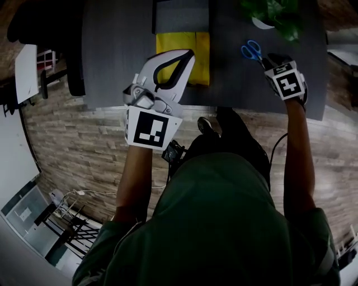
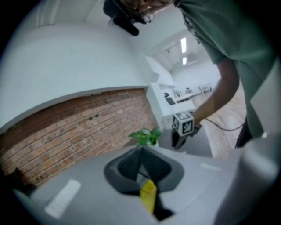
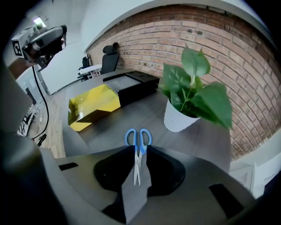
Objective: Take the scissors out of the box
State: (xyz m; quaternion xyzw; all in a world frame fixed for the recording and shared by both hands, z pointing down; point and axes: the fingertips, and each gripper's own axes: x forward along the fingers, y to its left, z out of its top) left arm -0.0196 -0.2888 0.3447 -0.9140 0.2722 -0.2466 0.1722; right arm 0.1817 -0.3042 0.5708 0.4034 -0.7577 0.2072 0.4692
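Scissors lie on open table between yellow box and potted plant

Bare bench at upper left, and between yellow box and scissors. Potted plant crowds top right; dark tray, probably, blocks top centre.

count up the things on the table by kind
boxes: 2, a yellow cardboard box and a black rectangular box
scissors: 1, blue-handled metal scissors
potted plants: 1, a green leafy plant in a white pot
total: 4
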